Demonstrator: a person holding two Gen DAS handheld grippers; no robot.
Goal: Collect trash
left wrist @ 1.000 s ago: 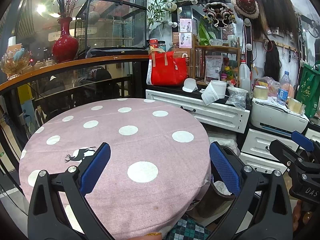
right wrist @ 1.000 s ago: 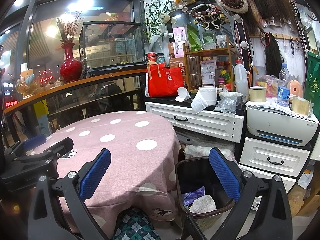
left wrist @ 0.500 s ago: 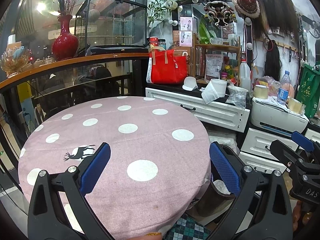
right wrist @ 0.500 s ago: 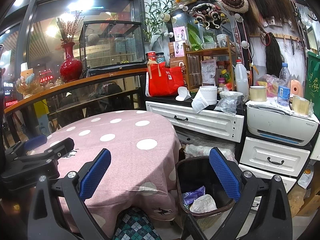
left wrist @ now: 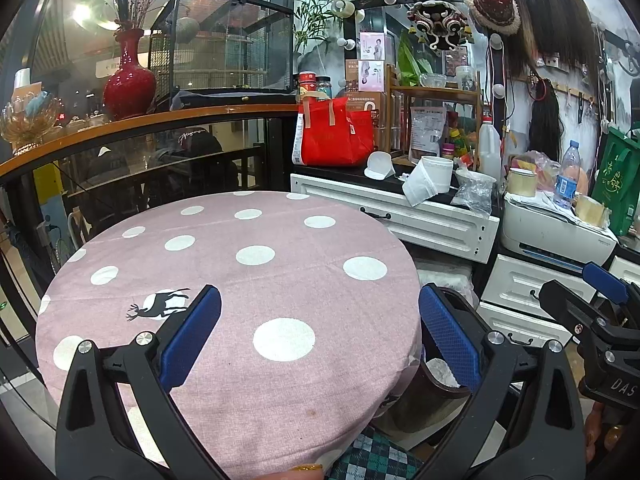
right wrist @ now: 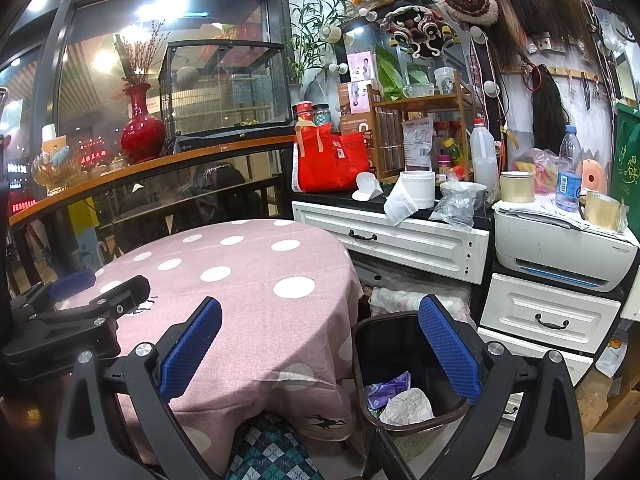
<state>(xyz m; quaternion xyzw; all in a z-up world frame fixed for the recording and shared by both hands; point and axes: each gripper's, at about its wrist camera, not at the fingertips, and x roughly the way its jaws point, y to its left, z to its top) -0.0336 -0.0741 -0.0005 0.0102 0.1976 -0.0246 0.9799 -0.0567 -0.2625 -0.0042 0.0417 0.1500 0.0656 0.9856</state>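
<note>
A dark trash bin [right wrist: 396,344] stands on the floor right of the round table; it holds crumpled white paper [right wrist: 408,406] and a purple wrapper [right wrist: 386,388]. In the left wrist view only its rim [left wrist: 444,384] shows past the table edge. My left gripper [left wrist: 320,344] is open and empty above the pink polka-dot tablecloth [left wrist: 240,264]. My right gripper [right wrist: 320,344] is open and empty, between the table edge and the bin. No trash shows on the tablecloth [right wrist: 248,280]. Each gripper appears in the other's view: the right one [left wrist: 600,320] and the left one [right wrist: 76,312].
White drawer cabinets [right wrist: 400,240] stand behind the bin, with a printer [right wrist: 560,248], paper rolls, bottles and a red bag [right wrist: 332,160]. A curved glass counter with a red vase [left wrist: 128,80] stands behind the table. A checked-cloth knee [right wrist: 272,452] is below.
The left wrist view has shifted slightly, with the table a little lower and nearer. The right gripper has hardly moved. Both stay open and empty.
</note>
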